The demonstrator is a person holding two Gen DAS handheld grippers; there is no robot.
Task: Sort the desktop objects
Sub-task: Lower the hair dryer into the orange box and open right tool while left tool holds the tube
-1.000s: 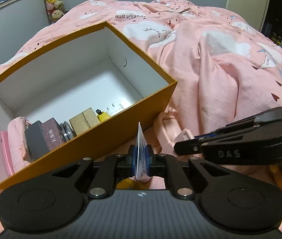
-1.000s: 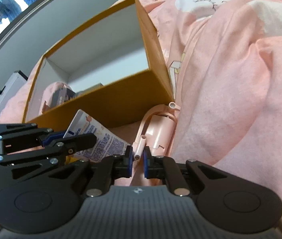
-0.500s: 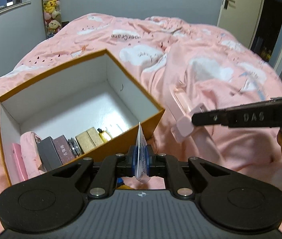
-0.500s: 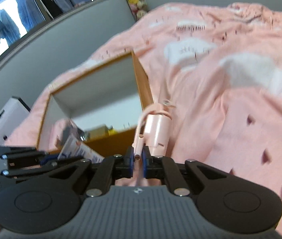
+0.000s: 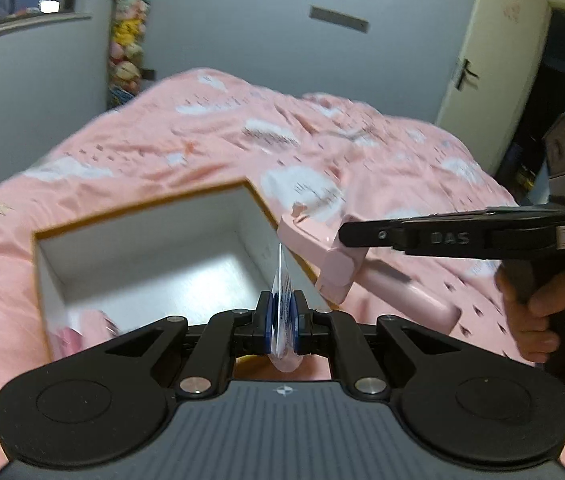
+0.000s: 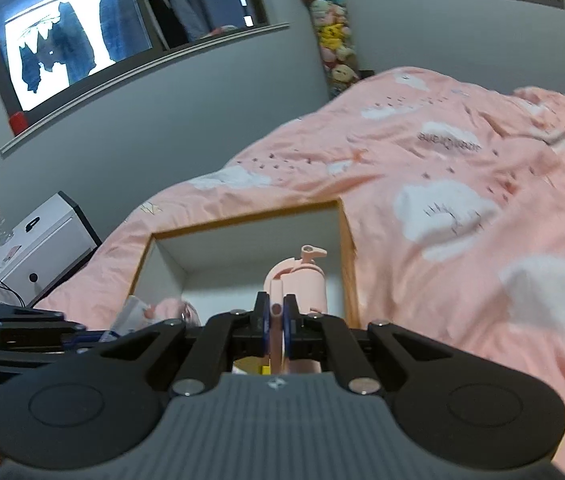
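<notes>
An open orange cardboard box (image 5: 142, 208) with a white inside sits on the pink bed; it also shows in the right wrist view (image 6: 242, 220). My left gripper (image 5: 281, 320) is shut on a thin white and blue packet (image 5: 282, 280), held edge-on above the box's near right side. My right gripper (image 6: 277, 322) is shut on the handle of a pink bottle-like object (image 6: 300, 280), lifted over the box's right part. In the left wrist view the pink object (image 5: 334, 264) hangs at the box's right wall under the right gripper (image 5: 346, 236).
Pink items (image 5: 70, 336) lie in the box's near left corner. The pink cloud-print duvet (image 5: 322, 152) covers the bed. A white bedside cabinet (image 6: 34, 240) stands at the left. A door (image 5: 490, 64) is at the back right. Plush toys (image 6: 334, 40) hang on the wall.
Both grippers have risen and tilted up. The right gripper lifted the pink object off the bed and carried it left, over the box. The left gripper still holds the packet.
</notes>
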